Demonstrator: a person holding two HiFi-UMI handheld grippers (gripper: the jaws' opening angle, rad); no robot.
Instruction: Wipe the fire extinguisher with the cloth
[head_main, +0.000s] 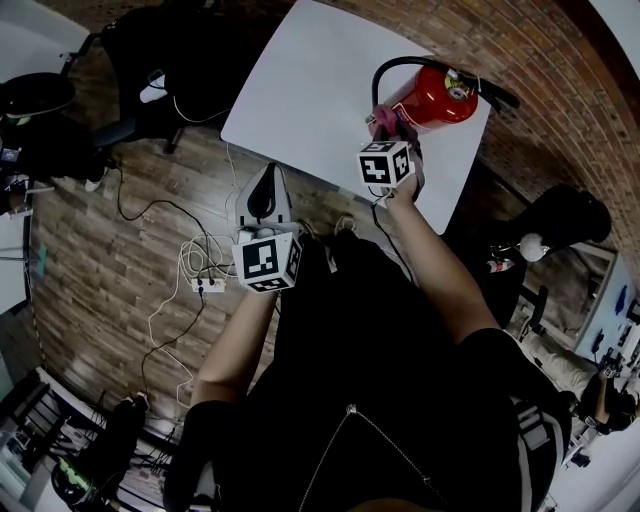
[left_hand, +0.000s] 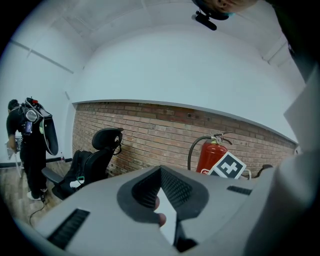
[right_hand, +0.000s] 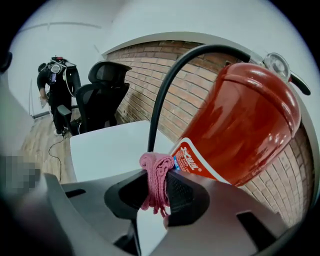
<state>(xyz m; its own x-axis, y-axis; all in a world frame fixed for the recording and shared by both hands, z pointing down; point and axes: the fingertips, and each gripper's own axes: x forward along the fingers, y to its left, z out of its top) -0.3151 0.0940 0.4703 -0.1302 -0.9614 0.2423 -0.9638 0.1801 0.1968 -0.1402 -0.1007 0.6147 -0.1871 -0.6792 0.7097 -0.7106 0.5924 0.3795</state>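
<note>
Head view: the fire extinguisher (head_main: 432, 97) stands upright on the white tabletop (head_main: 300, 90), valve on top, long axis vertical. The right hand-held gripper (head_main: 385, 128) is just beside the extinguisher with the pink cloth (head_main: 382, 117). The left hand-held gripper (head_main: 268, 176) hangs well apart from it.

Left gripper view: the jaws are together on nothing, and the extinguisher is well ahead.

Right gripper view: the jaws are clamped on the cloth, which touches the extinguisher's label (right_hand: 197, 157). Wiping looks barely begun, with most of the cylinder left.
</note>
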